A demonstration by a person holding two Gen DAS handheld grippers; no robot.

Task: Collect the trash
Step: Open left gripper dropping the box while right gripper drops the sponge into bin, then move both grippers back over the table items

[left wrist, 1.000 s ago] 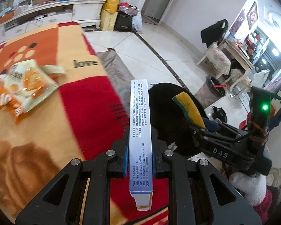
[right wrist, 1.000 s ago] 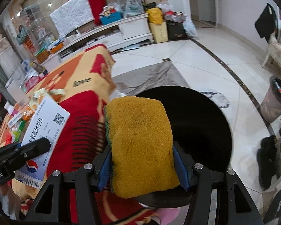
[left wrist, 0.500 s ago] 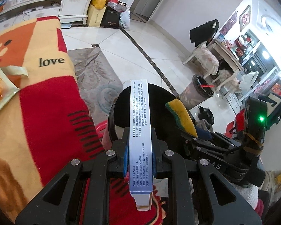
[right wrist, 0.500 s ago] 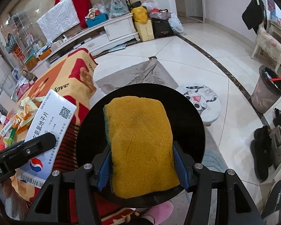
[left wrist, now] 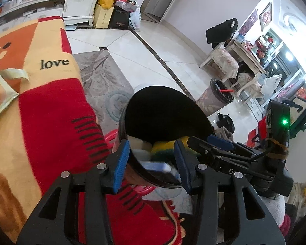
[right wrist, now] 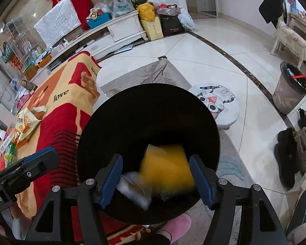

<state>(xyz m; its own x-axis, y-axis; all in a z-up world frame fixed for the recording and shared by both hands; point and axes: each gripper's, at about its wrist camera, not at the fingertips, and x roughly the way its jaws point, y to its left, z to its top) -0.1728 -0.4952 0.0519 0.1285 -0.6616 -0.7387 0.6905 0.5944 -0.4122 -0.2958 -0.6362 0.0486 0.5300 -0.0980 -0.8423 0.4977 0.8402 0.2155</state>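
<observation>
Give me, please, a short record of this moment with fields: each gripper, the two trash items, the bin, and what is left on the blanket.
left gripper: open, jaws have just opened, above the bin
right gripper: open, jaws have just opened, above the bin
white box: released, blurred, dropping into the bin
yellow sponge: released, blurred, beside the box
black bin: on the floor, next to the blanket's edge
snack wrappers: on the red and orange blanket

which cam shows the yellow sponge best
The right wrist view: the yellow sponge shows broad though motion-blurred, falling into the black bin. The left wrist view catches only an edge of it behind the bin rim.
</observation>
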